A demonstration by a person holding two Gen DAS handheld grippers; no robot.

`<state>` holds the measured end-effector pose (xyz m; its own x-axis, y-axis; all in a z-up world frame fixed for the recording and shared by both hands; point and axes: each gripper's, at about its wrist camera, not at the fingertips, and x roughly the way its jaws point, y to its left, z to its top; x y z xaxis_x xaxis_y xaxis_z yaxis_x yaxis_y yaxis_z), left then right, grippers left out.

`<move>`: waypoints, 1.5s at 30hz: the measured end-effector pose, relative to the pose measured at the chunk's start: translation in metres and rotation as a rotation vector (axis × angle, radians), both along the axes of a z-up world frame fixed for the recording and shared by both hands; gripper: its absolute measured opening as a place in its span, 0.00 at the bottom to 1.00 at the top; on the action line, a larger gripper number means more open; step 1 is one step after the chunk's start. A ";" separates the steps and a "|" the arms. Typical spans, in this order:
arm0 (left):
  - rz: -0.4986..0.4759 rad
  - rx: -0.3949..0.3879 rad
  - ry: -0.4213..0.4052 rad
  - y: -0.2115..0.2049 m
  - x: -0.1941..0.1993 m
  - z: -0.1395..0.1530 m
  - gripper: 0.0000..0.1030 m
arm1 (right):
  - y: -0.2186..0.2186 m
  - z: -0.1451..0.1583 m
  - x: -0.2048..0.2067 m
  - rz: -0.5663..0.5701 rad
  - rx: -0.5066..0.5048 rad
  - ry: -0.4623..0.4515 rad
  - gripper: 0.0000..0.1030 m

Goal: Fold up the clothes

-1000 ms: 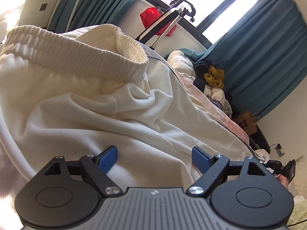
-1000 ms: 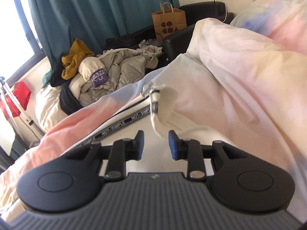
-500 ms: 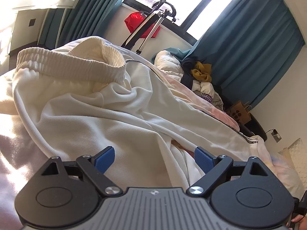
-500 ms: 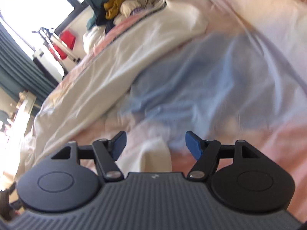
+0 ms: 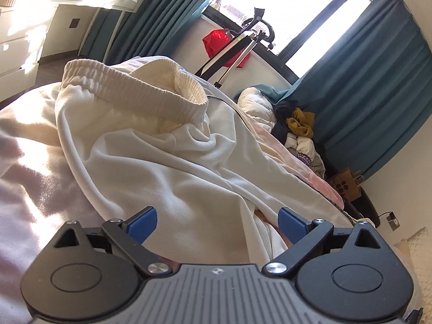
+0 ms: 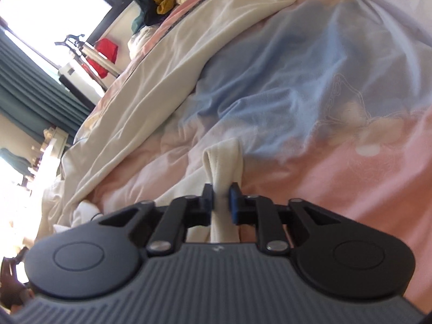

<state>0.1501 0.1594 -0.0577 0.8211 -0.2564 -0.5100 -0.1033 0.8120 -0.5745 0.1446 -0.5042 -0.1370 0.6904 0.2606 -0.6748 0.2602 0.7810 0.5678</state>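
Cream sweatpants [image 5: 167, 162] lie crumpled on the bed, the elastic waistband [image 5: 129, 86] raised at the far end. My left gripper [image 5: 216, 220] is open, its blue pads just above the pants' fabric, holding nothing. In the right wrist view one long leg [image 6: 167, 81] stretches along the bed's left. My right gripper [image 6: 221, 199] is shut on a folded cream cuff [image 6: 222, 167] of the pants, which sticks up between the pads.
The bed has a pink and blue duvet [image 6: 310, 86]. A heap of other clothes [image 5: 299, 132] lies beyond the bed by teal curtains [image 5: 372, 94]. A red bag [image 5: 221, 43] and a metal stand are by the window. A paper bag [image 5: 347, 186] stands on the right.
My right gripper swung down over the duvet, opened, then shut on the cream cuff. My left gripper stayed open and drew back a little from the waistband.
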 end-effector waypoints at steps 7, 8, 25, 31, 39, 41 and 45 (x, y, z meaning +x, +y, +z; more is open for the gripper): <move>0.025 -0.044 0.013 0.007 0.006 -0.003 0.95 | -0.011 0.073 -0.006 -0.104 -0.098 -0.198 0.10; 0.030 -0.048 0.012 0.008 0.006 -0.003 0.95 | -0.018 0.084 -0.005 -0.137 -0.101 -0.220 0.10; 0.120 -0.091 0.063 0.032 0.031 -0.013 0.94 | -0.160 0.009 0.145 -0.499 -0.239 0.021 0.13; 0.158 -0.104 0.120 0.044 0.041 -0.023 0.92 | -0.141 -0.001 0.125 -0.558 -0.224 -0.022 0.17; 0.183 -0.177 0.142 0.063 0.025 -0.018 0.91 | -0.100 0.033 0.071 -0.629 -0.163 -0.074 0.40; 0.194 -0.190 0.165 0.070 0.018 -0.019 0.89 | -0.091 0.031 0.076 -0.574 -0.132 -0.036 0.44; 0.271 -0.130 0.217 0.082 0.007 -0.017 0.87 | -0.081 0.018 0.092 -0.542 -0.058 0.046 0.44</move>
